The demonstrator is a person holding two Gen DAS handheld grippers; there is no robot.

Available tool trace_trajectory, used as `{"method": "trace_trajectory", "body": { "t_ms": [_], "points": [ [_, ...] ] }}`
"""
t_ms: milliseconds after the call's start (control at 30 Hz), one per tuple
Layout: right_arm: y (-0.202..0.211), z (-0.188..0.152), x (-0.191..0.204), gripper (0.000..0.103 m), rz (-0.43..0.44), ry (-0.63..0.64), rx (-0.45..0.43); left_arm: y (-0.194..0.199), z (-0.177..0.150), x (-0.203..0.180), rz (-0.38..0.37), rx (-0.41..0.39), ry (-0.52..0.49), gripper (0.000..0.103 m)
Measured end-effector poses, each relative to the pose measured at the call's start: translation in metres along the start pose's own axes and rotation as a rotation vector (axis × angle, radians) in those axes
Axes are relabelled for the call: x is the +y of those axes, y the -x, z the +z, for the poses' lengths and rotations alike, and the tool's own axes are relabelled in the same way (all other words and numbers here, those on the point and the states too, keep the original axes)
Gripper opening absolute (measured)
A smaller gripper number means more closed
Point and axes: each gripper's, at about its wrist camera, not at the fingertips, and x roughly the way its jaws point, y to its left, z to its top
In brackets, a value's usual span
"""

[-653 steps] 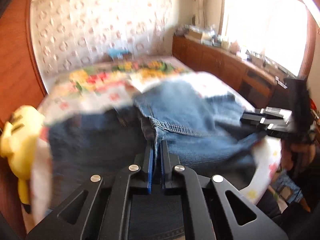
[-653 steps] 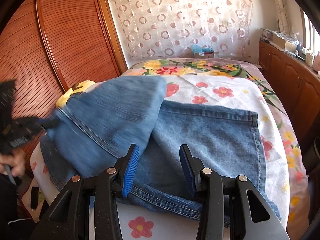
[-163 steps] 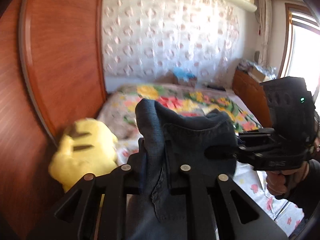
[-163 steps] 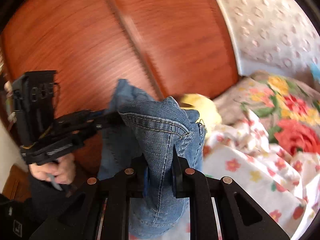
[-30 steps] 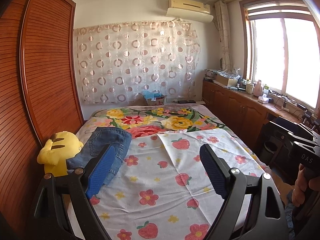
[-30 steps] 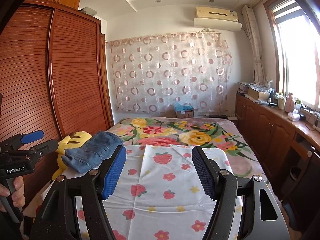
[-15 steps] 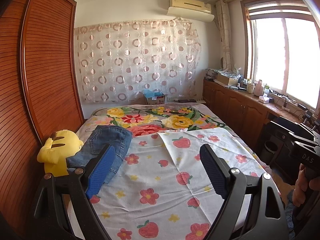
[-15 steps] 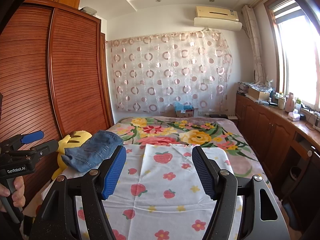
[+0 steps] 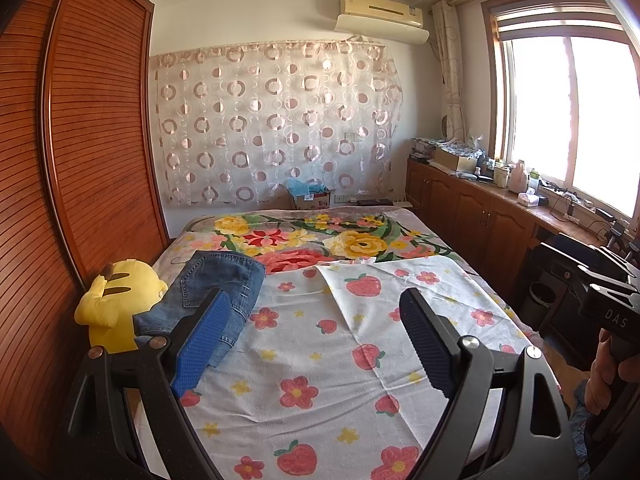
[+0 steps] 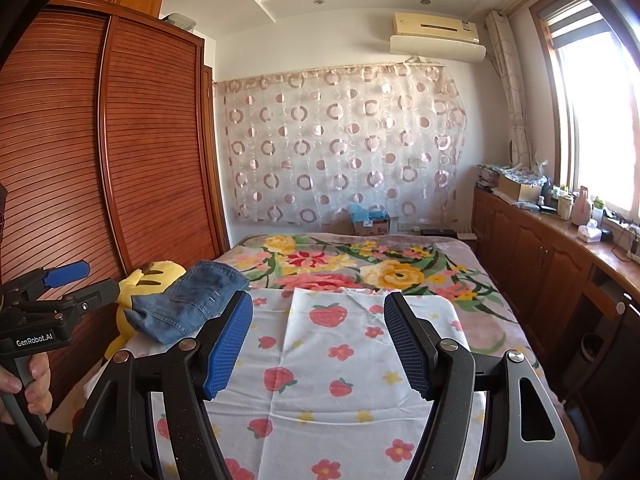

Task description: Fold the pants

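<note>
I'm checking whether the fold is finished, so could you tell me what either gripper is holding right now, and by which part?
Nothing is held. The left gripper and right gripper are both open and empty; the folded jeans lie on the bed beside the yellow plush toy.

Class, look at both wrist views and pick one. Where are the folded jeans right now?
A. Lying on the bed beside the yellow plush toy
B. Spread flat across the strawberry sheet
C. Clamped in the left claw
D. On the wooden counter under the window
A: the folded jeans lie at the bed's left edge, against the yellow plush toy, while both claws stand open and empty.
</note>
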Motion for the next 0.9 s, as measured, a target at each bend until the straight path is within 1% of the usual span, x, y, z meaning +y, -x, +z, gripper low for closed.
{"method": "trace_trajectory", "body": {
  "t_ms": [900],
  "points": [
    [-0.0003, 0.0001, 0.0012, 0.070, 0.003, 0.002, -0.001, 0.0004, 0.0011, -0.0003, 0.000, -0.001, 0.000, 0.087]
  ]
}}
